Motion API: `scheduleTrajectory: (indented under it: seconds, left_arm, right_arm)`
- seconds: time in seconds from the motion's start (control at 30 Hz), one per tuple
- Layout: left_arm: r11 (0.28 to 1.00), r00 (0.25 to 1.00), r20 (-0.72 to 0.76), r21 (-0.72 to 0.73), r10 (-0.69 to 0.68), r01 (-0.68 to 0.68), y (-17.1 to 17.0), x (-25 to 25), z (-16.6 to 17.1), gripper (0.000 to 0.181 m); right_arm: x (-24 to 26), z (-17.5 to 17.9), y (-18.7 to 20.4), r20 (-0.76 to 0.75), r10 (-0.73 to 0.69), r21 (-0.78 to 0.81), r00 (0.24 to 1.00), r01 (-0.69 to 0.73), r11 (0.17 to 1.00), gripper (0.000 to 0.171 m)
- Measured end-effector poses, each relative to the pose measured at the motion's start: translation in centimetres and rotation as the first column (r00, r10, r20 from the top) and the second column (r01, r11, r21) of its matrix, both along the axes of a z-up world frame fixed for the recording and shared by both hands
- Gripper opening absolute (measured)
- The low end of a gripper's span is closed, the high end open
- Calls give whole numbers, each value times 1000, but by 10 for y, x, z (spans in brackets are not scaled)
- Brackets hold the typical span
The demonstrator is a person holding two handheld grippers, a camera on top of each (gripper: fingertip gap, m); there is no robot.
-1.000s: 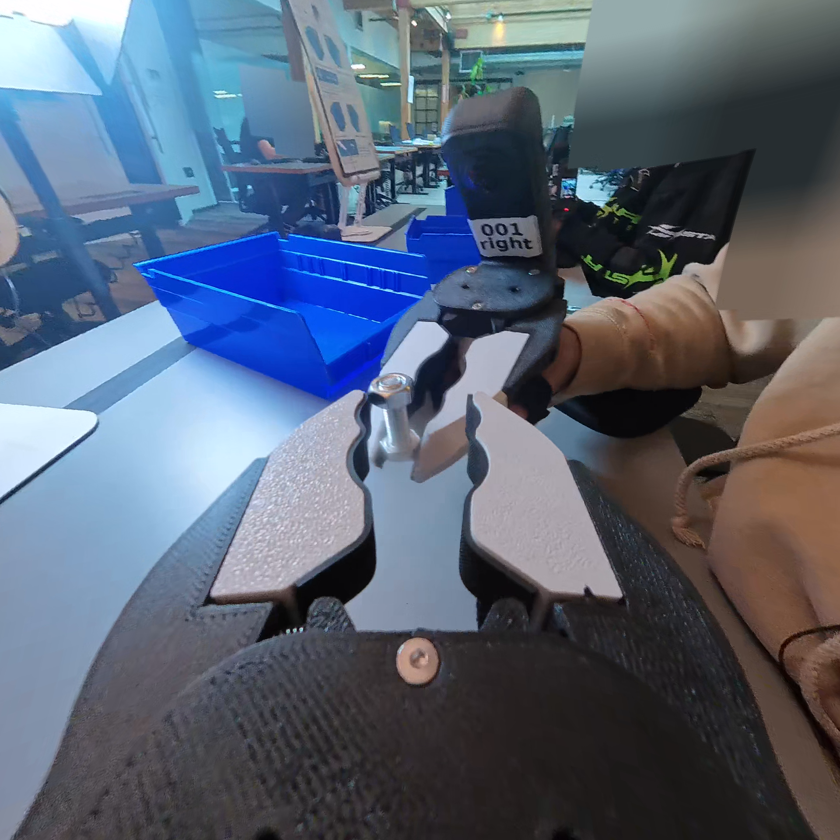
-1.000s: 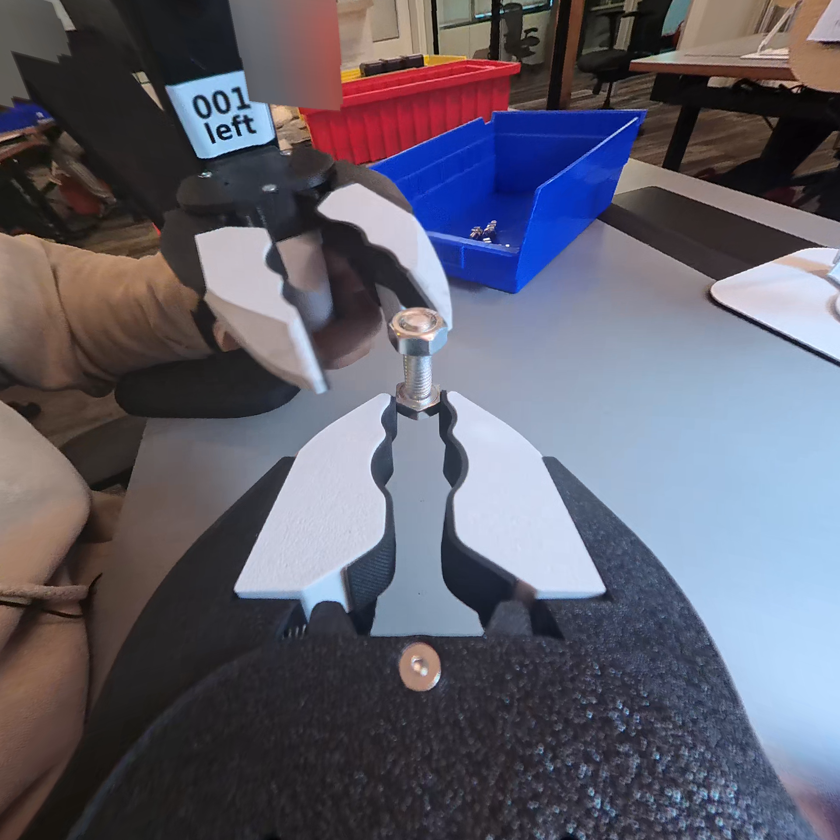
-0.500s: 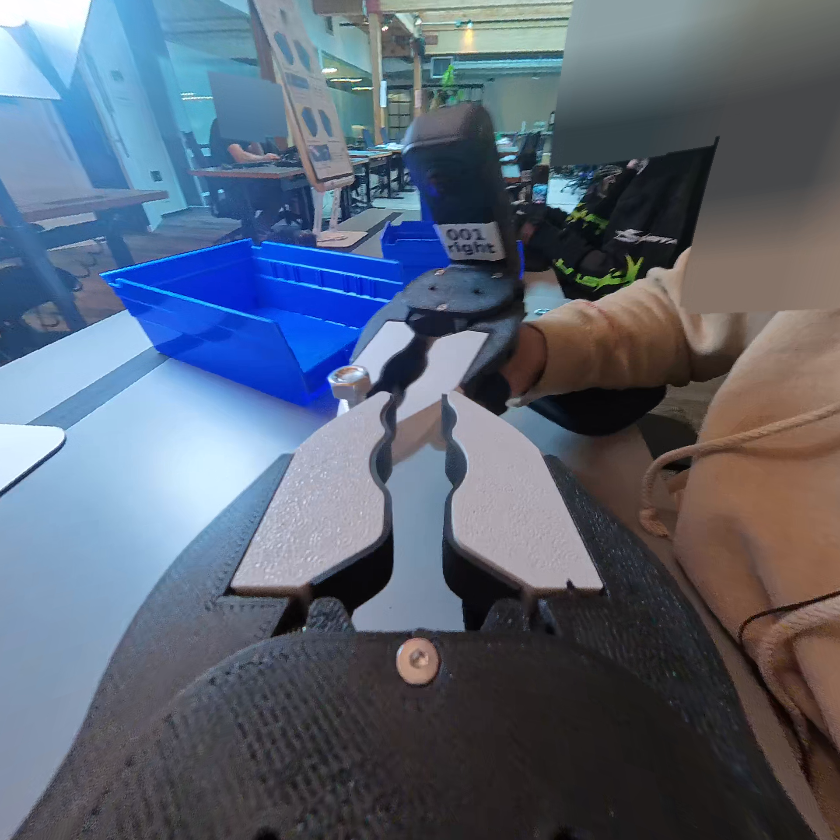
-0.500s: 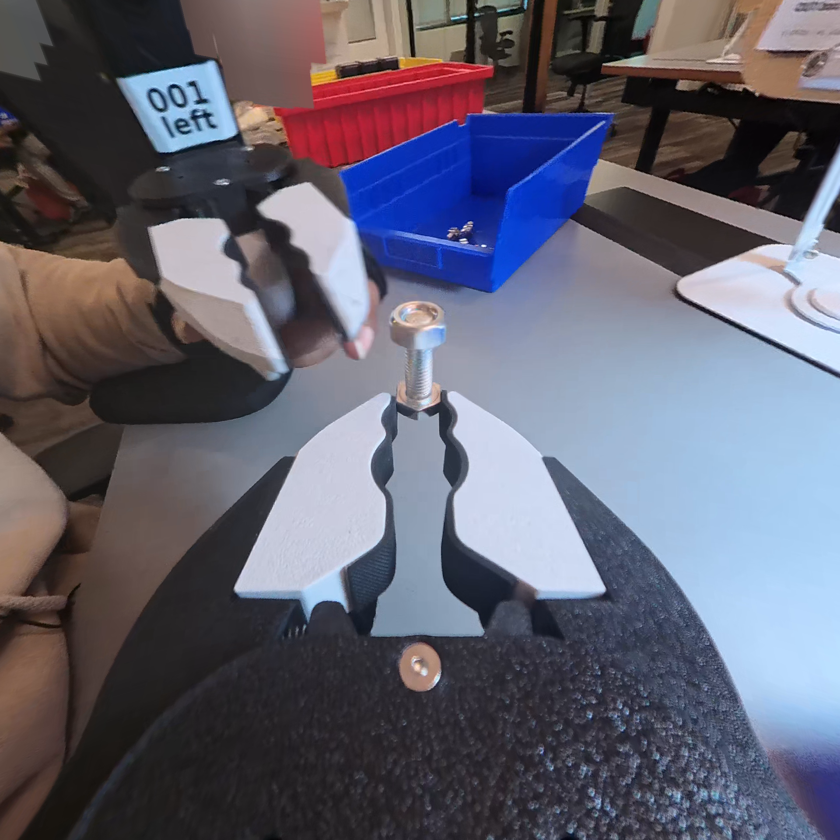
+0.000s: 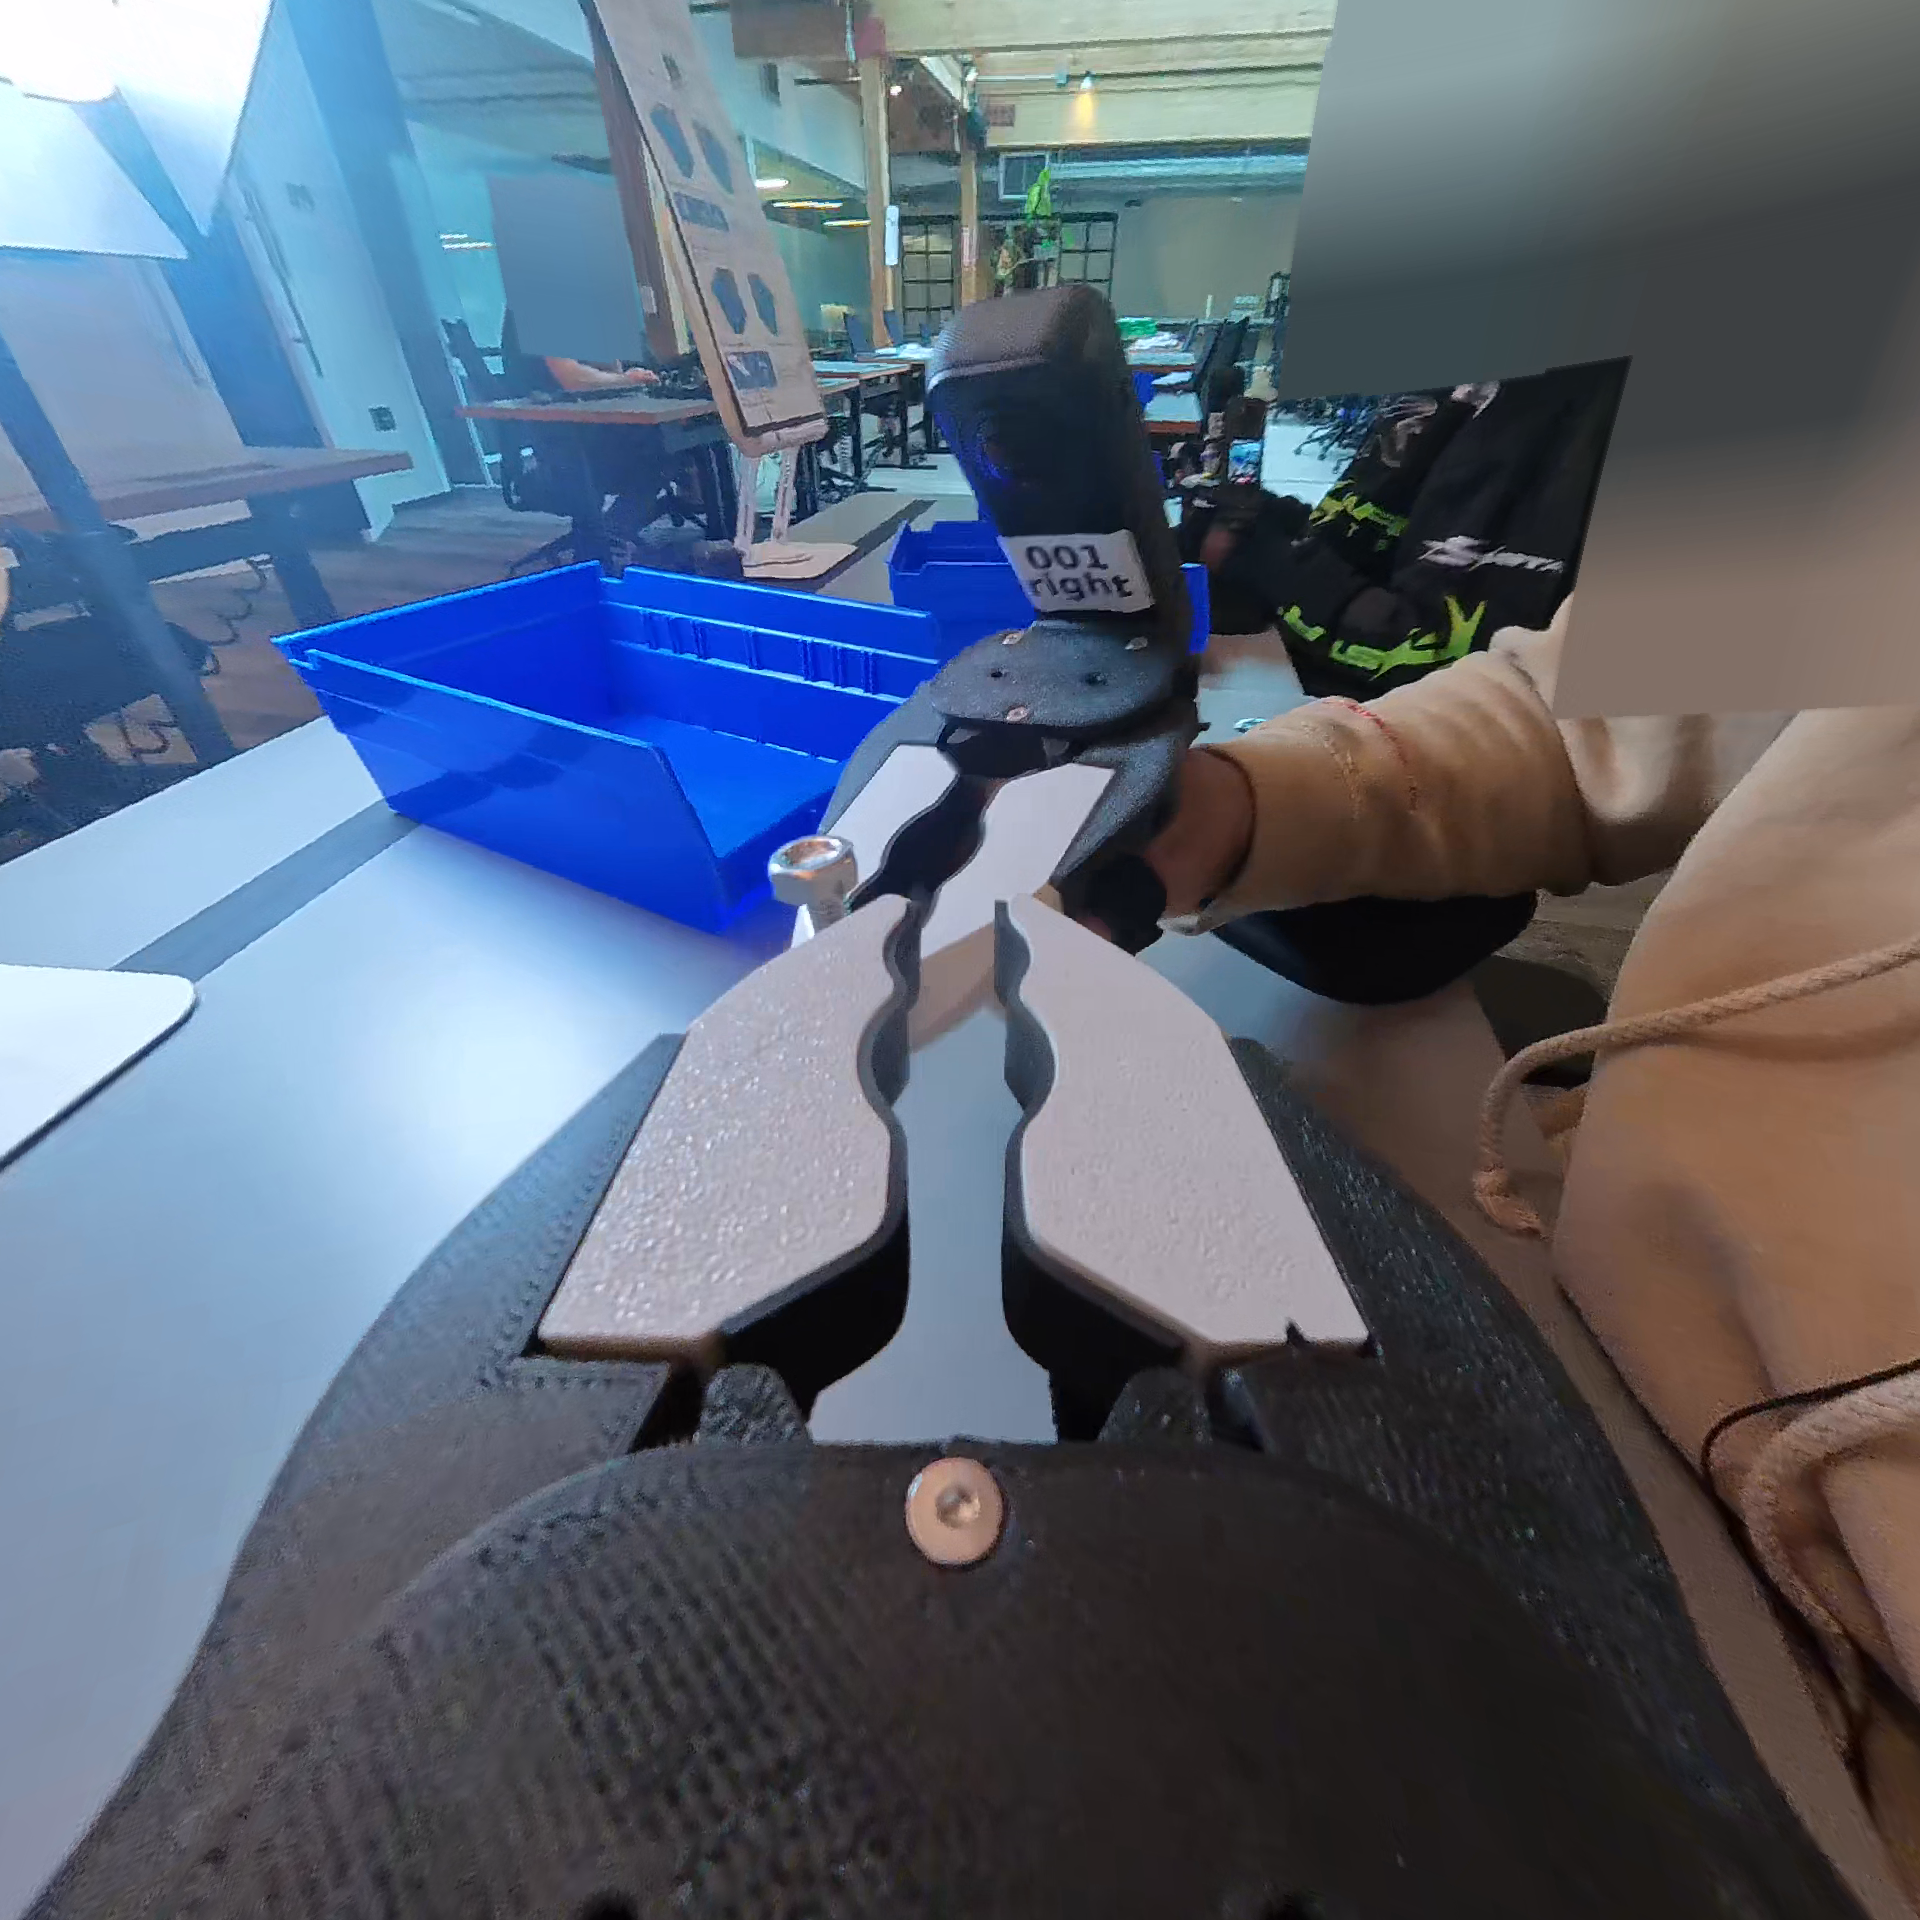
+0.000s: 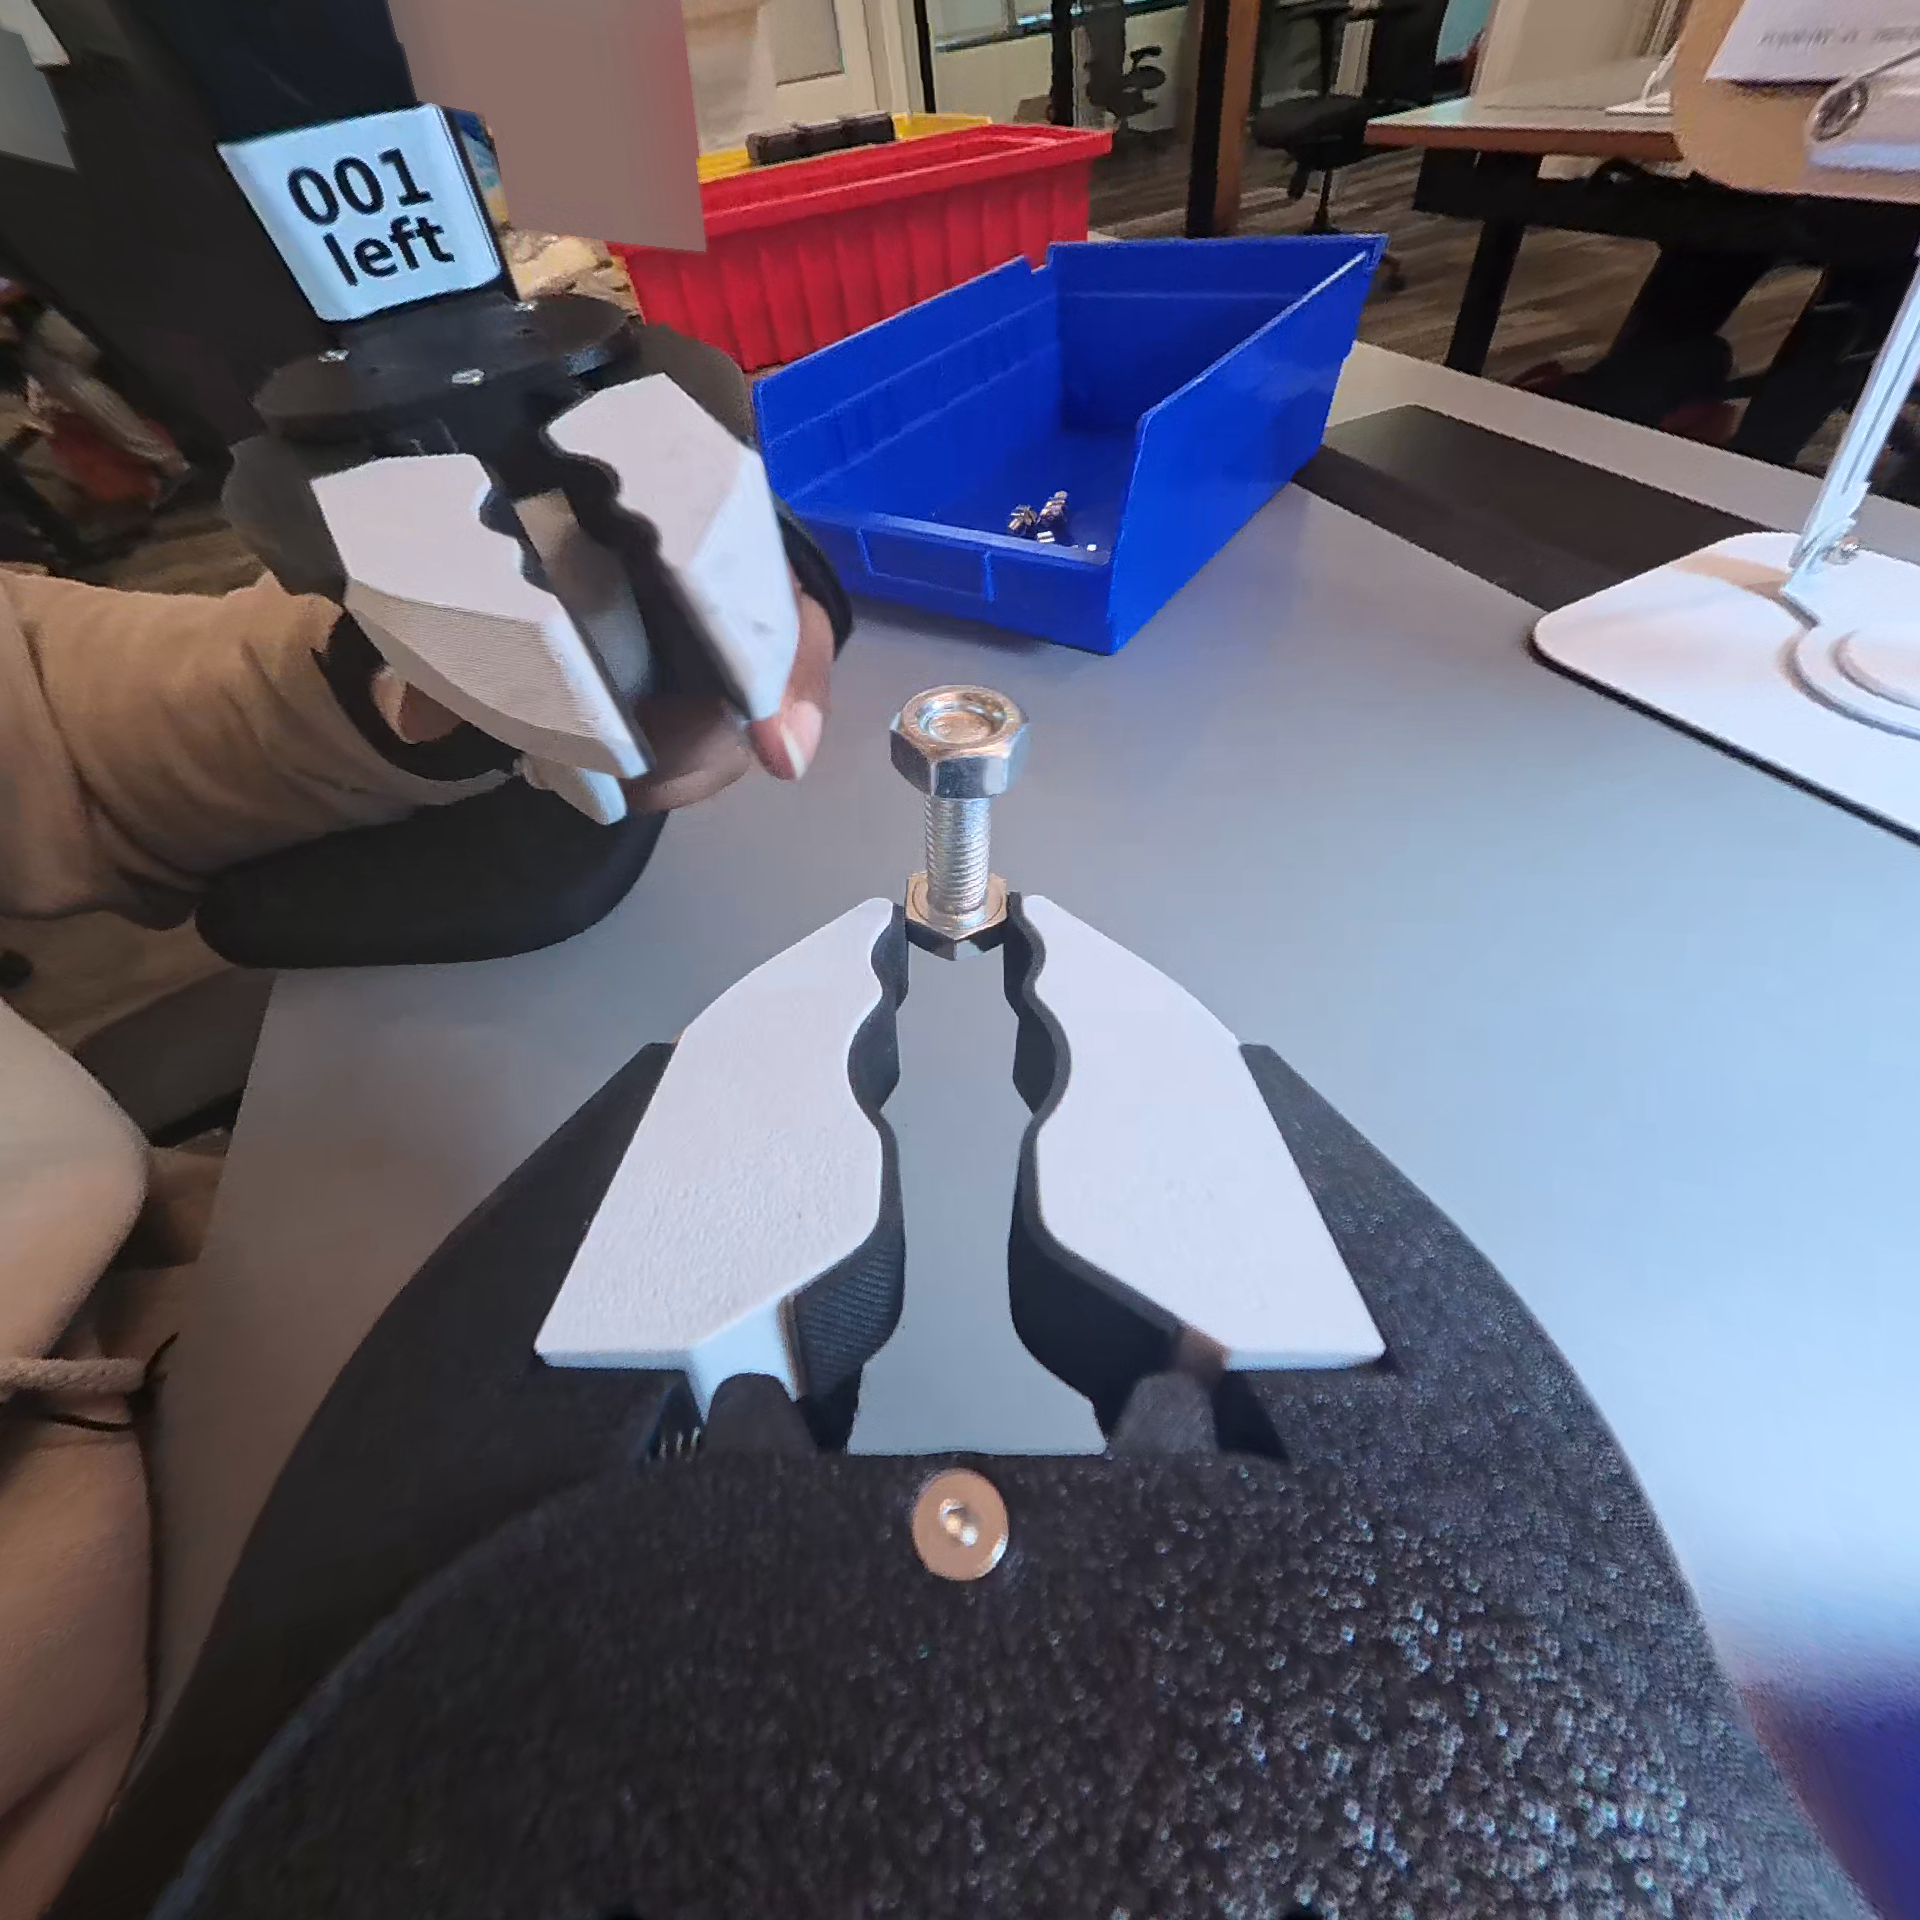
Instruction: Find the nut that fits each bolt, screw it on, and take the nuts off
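Where the grey table (image 6: 1455,883) spreads under both grippers, a blue bin (image 6: 1226,416) is seen standing on it beyond the work, with a few small metal fasteners (image 6: 1042,516) lying on its floor; the same bin (image 5: 582,748) is shown in the left wrist view, well behind the fingertips. A red bin (image 6: 894,239) is set farther back, and a white flat base (image 6: 1714,665) lies on the table at the right edge. Beige sleeves (image 5: 1403,800) are seen at the person's wrists.

The right gripper (image 6: 954,920) is closed at its tips on a hex nut (image 6: 954,928), which is pinched between the two white fingers (image 6: 769,1143). A silver bolt (image 6: 958,800) is threaded into that nut and stands upright above it, head uppermost, clear of the table and held up only through the nut. In the left wrist view the bolt head (image 5: 812,871) is glimpsed just beyond the left finger's tip, beside the right gripper (image 5: 940,883).

The left gripper (image 5: 951,914) is held near the bolt but apart from it, with nothing between its fingers (image 5: 758,1143); only a narrow gap is left between them, so they are nearly closed. From the right wrist view it (image 6: 686,727) is seen to the left of the bolt head, not touching it
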State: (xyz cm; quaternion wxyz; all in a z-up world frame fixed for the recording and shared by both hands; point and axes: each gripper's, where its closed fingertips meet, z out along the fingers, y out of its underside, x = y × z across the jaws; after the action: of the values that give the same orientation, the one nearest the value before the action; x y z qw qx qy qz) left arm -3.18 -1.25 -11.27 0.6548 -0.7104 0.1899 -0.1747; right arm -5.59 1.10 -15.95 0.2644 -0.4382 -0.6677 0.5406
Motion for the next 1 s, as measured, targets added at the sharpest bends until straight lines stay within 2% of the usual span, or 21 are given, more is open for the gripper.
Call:
scheduleTrajectory:
  seconds: [0.2,0.3,0.33,0.37,0.47,0.63,0.73,0.77,0.8,1.0]
  left_arm:
    - [996,996,-3,0,85,-85,11,-10,-5,45]
    - [999,999,-12,-7,35,-35,7,-1,-6,39]
    - [1000,1000,-13,-15,0,0,3,3,-6,25]
    - [999,1000,-1,-20,-27,27,1,6,-5,22]
    - [1000,1000,-16,-1,13,-13,4,1,-4,27]
    - [998,998,8,-7,63,-63,12,-5,-7,42]
    - [999,999,-23,-7,46,-46,9,-2,-7,38]
    - [1000,1000,-22,-5,13,-13,5,1,-5,20]
    - [1000,1000,-5,4,-3,3,2,3,-2,17]
    - [996,996,1,13,86,-86,10,-11,-3,32]
  right_arm:
    - [4,-2,-19,-3,65,28,998,-64,998,18]
    - [2,-2,-14,0,48,18,999,-48,999,18]
    - [1,-1,-9,1,30,12,1000,-30,999,18]
    - [1,-1,-4,2,15,7,1000,-15,1000,18]
    - [1,1,-2,-3,10,10,1000,-10,1000,18]
    - [3,-3,-19,4,63,25,998,-63,998,18]
    - [1,-4,-13,10,39,22,999,-40,999,18]
    - [0,-3,-8,11,22,14,1000,-22,1000,18]
    - [-1,-3,-3,13,6,7,1000,-6,1000,18]
    - [2,-1,-11,-1,35,31,999,-35,999,18]
